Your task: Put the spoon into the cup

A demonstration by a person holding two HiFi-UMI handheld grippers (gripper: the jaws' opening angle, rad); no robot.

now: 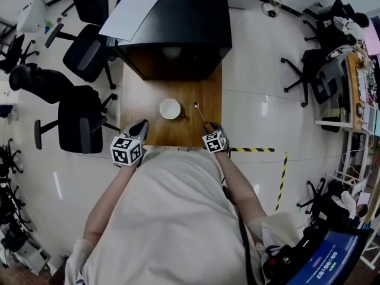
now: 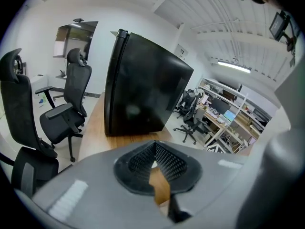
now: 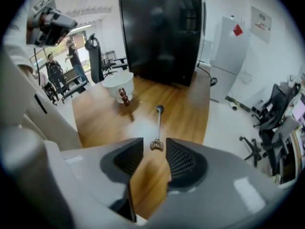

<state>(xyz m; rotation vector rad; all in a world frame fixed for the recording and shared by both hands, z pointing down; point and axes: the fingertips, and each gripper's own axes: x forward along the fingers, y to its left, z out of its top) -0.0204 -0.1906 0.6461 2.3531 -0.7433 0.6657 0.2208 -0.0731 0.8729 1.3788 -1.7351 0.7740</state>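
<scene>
A white cup (image 1: pixel 170 108) stands in the middle of the wooden table (image 1: pixel 142 94). A thin metal spoon (image 1: pixel 199 113) lies just right of it, its bowl pointing away from me. In the right gripper view the spoon (image 3: pixel 158 125) runs from its bowl down to an ornate handle end, which sits level with the tips of my right gripper (image 3: pixel 154 149). That gripper's jaws stand open on either side of the handle end, and the pads do not press on it. The cup (image 3: pixel 116 85) is far left there. My left gripper (image 1: pixel 138 132) hovers at the table's near left edge, shut and empty.
A big black cabinet (image 1: pixel 178 16) with a white sheet (image 1: pixel 129 13) on top fills the table's far end. Black office chairs (image 1: pixel 80 120) crowd the left side. Yellow-black tape (image 1: pixel 255 149) marks the floor at the right. In the left gripper view the cabinet (image 2: pixel 143 89) looms ahead.
</scene>
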